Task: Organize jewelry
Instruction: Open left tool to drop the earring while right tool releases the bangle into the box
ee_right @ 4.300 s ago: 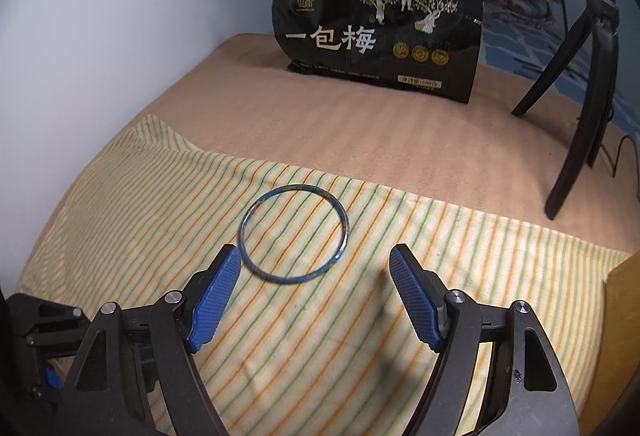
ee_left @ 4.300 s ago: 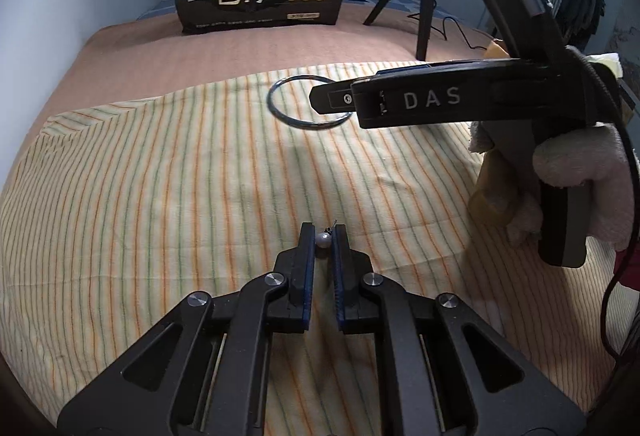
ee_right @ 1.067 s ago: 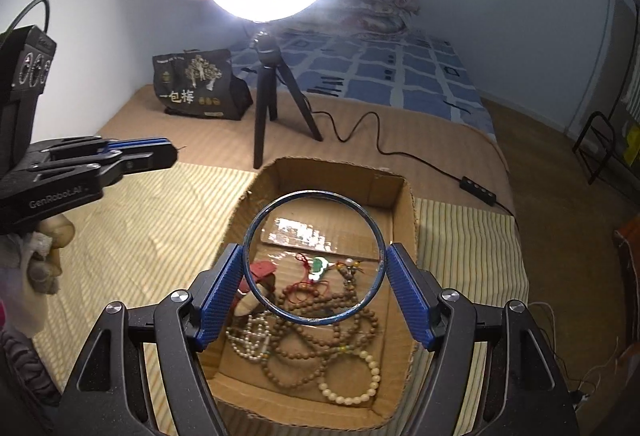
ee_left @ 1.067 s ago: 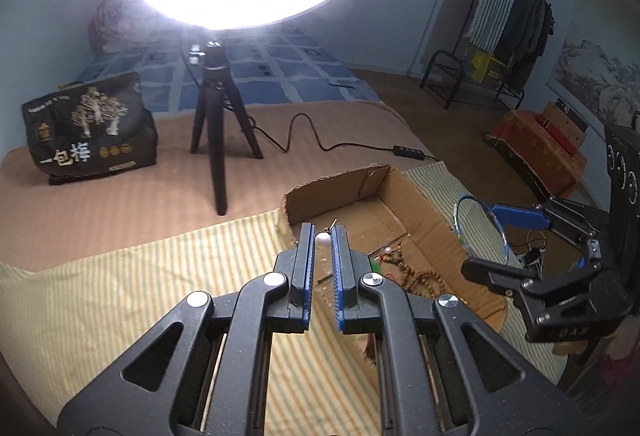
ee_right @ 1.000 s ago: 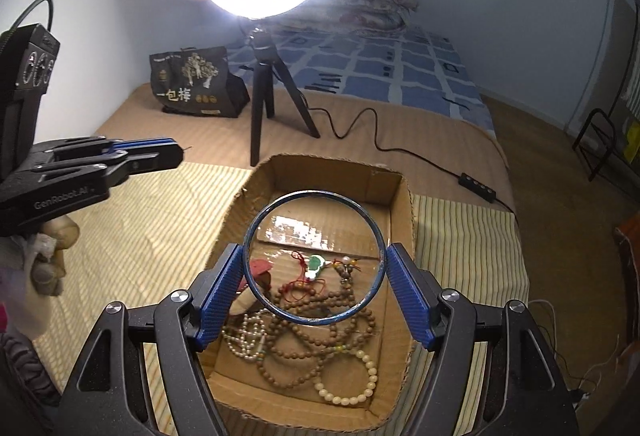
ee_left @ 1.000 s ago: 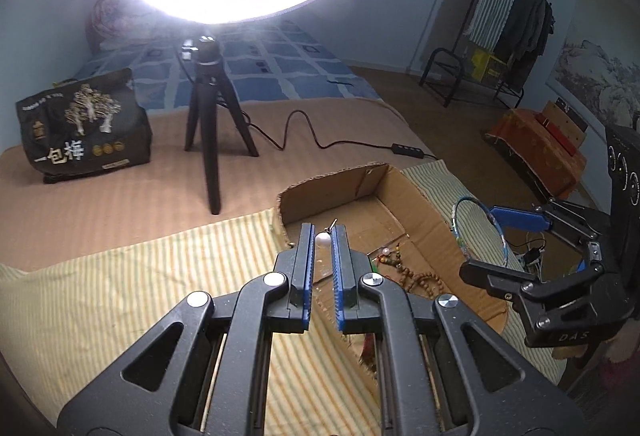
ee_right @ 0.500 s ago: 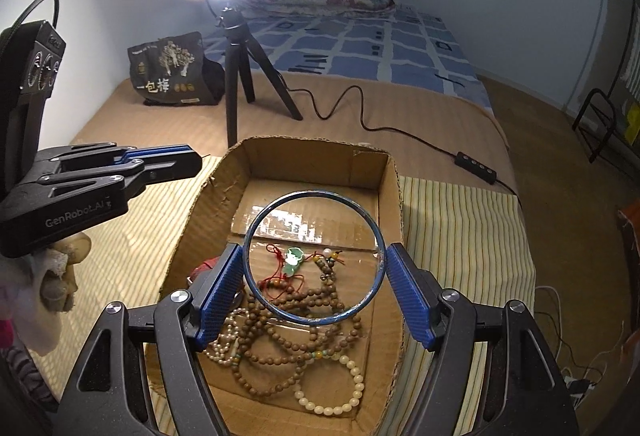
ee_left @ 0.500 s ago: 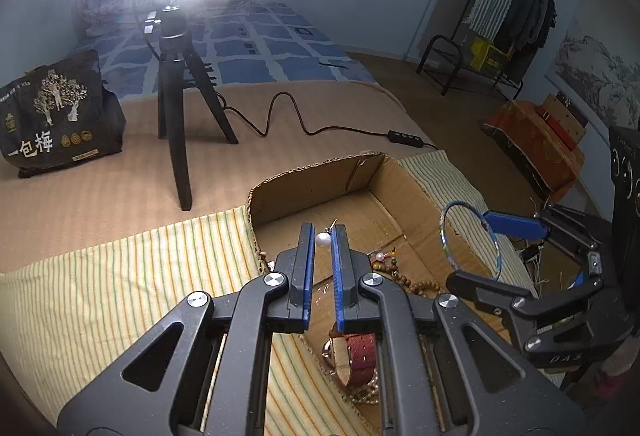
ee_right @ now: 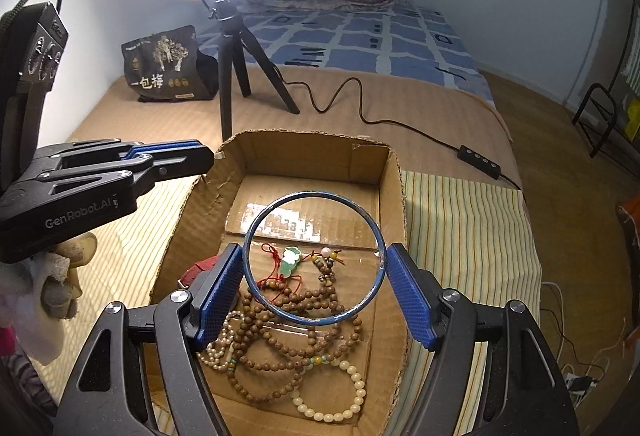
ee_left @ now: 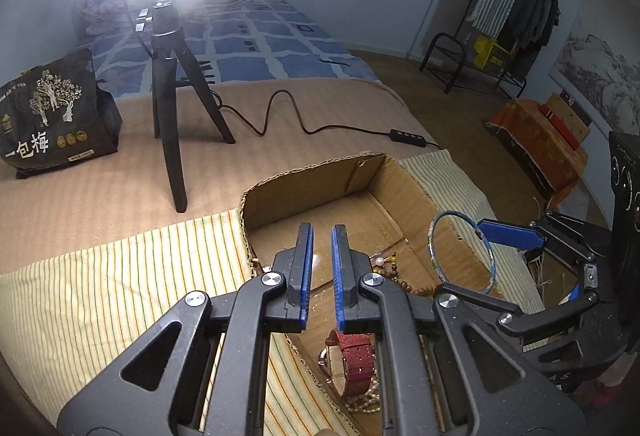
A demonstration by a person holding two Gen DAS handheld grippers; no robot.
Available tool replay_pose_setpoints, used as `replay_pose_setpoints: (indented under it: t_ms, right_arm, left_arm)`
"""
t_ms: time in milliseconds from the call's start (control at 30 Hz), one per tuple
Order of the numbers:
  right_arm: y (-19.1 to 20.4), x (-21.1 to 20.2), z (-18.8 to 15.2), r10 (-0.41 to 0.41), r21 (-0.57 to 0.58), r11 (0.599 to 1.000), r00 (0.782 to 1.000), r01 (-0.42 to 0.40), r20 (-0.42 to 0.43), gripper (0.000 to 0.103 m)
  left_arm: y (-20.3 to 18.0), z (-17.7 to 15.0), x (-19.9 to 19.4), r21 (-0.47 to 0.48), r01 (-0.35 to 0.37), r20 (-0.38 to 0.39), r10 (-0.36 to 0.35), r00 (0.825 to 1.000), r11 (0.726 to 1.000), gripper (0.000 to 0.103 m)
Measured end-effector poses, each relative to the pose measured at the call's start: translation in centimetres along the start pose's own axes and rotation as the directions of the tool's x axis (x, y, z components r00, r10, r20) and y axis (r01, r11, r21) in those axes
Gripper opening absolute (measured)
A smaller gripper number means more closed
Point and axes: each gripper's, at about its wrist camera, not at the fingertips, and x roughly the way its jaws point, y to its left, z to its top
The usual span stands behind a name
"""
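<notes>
My right gripper [ee_right: 316, 272] is shut on a thin blue bangle [ee_right: 256, 232] and holds it above the open cardboard box [ee_right: 308, 152]. The bangle [ee_left: 434, 236] also shows in the left wrist view. My left gripper [ee_left: 322, 232] hovers over the box's left wall [ee_left: 304, 192], its jaws slightly apart with nothing between them. In the right wrist view it [ee_right: 208, 156] sits at the box's left rim. Inside lie wooden bead strands [ee_right: 280, 316], a cream bead bracelet [ee_right: 332, 392], a green pendant on red cord [ee_right: 290, 260], a small pearl piece [ee_right: 326, 251] and a red watch strap [ee_left: 354, 356].
The box stands on a striped cloth [ee_left: 100, 296] over a brown bed. A ring light tripod [ee_left: 168, 96] with its cable [ee_right: 360, 108] stands behind the box. A black snack bag [ee_left: 52, 120] sits at the far left. The bed edge drops off at the right.
The pearl held in my left gripper half a second ago is gone from its fingers, which have parted slightly. Both grippers moved closer over the box.
</notes>
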Motion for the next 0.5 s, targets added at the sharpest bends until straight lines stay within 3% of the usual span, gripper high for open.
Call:
replay_pose_setpoints:
  t_ms: [33, 133, 500]
  right_arm:
    - [0.0, 0.1, 0.0, 0.000, 0.000, 1.000, 1.000, 0.000, -0.003, 0.072]
    - [0.1, 0.4, -0.1, -0.005, 0.004, 1.000, 1.000, 0.005, -0.019, 0.072]
    - [0.3, -0.5, -0.4, -0.008, 0.011, 1.000, 1.000, 0.008, -0.010, 0.075]
  left_arm:
    - [0.0, 0.0, 0.1, -0.002, -0.004, -0.003, 0.004, 1.000, 1.000, 0.010]
    - [0.2, 0.0, -0.1, -0.008, -0.013, 0.006, 0.013, 1.000, 1.000, 0.038]
    - [-0.1, 0.0, -1.6, -0.014, -0.015, 0.032, 0.015, 0.999, 1.000, 0.038]
